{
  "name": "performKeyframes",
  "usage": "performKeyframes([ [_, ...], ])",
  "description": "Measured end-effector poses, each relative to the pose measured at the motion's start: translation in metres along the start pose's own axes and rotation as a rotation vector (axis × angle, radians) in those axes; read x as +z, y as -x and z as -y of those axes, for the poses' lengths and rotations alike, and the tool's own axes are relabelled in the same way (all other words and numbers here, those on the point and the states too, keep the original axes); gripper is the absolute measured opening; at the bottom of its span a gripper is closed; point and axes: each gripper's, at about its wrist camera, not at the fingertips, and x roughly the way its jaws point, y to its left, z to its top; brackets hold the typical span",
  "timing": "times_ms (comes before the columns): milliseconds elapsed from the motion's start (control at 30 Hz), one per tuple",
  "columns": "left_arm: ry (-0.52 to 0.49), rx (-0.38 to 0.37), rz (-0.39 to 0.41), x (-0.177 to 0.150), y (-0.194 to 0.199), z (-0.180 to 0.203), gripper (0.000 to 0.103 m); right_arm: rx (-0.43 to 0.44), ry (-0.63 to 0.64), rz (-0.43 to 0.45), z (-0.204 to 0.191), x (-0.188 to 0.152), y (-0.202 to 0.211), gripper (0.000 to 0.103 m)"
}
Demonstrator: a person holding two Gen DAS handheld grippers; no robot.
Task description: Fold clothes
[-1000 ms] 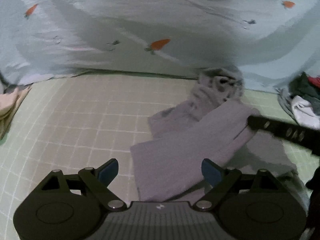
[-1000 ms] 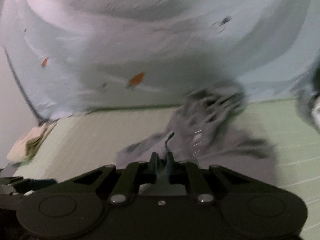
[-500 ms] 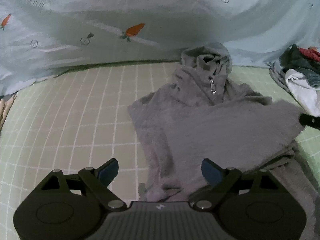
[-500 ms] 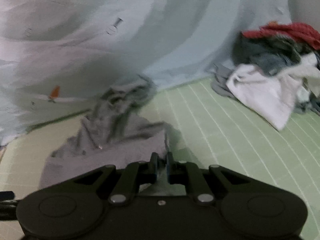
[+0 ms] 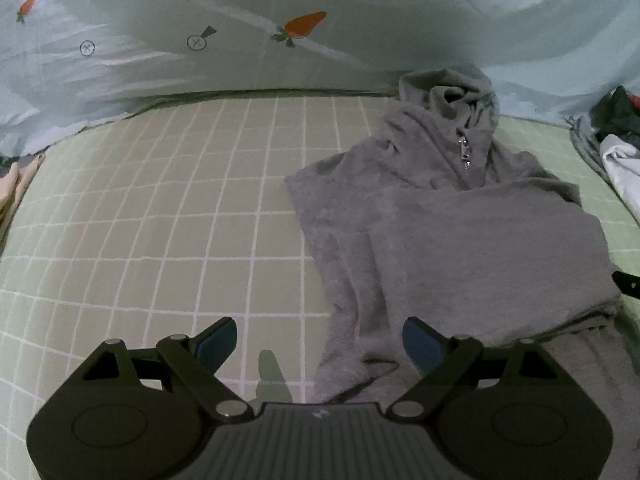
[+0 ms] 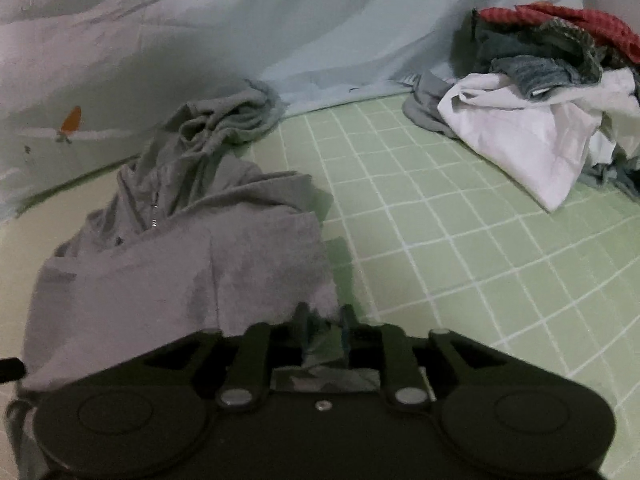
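Note:
A grey zip-up fleece garment [image 5: 460, 240] lies on the green checked sheet [image 5: 160, 220], its lower part folded up over the body and its collar toward the back. My left gripper [image 5: 320, 340] hovers open over the garment's near left edge, with nothing gripped. In the right wrist view the same garment [image 6: 180, 272] fills the left side. My right gripper [image 6: 324, 320] sits at its near right corner with its jaws opening. A bit of grey cloth lies loose between the fingers. One right finger [image 5: 626, 284] pokes in at the left view's right edge.
A pale blue quilt with carrot prints [image 5: 304, 24] is bunched along the back. A pile of white, grey and red clothes [image 6: 540, 100] sits at the back right. Some pale cloth [image 5: 12, 184] lies at the far left edge.
The right gripper swung right and down, carrying the garment's edge over the body, and its jaws have parted. The left gripper sank slightly and stayed open.

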Motion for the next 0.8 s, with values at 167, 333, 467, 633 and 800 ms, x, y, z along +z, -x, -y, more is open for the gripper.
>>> performKeyframes([
  [167, -0.023, -0.024, 0.064, 0.013, 0.006, -0.001, 0.092, -0.076, -0.080, 0.002, 0.010, 0.012, 0.001, 0.087],
  [333, -0.021, -0.078, 0.163, 0.032, 0.013, -0.001, 0.100, -0.074, -0.064, 0.082, 0.007, 0.039, 0.001, 0.103],
  [467, -0.042, -0.065, 0.240, 0.053, 0.009, 0.008, 0.103, -0.045, -0.040, 0.092, 0.002, 0.065, -0.014, 0.103],
  [633, -0.035, -0.061, 0.256, 0.088, -0.017, 0.020, 0.103, -0.018, -0.037, 0.085, -0.002, 0.094, -0.050, 0.103],
  [800, -0.046, -0.047, 0.254, 0.125, -0.054, 0.031, 0.103, 0.017, -0.054, 0.072, -0.007, 0.120, -0.089, 0.103],
])
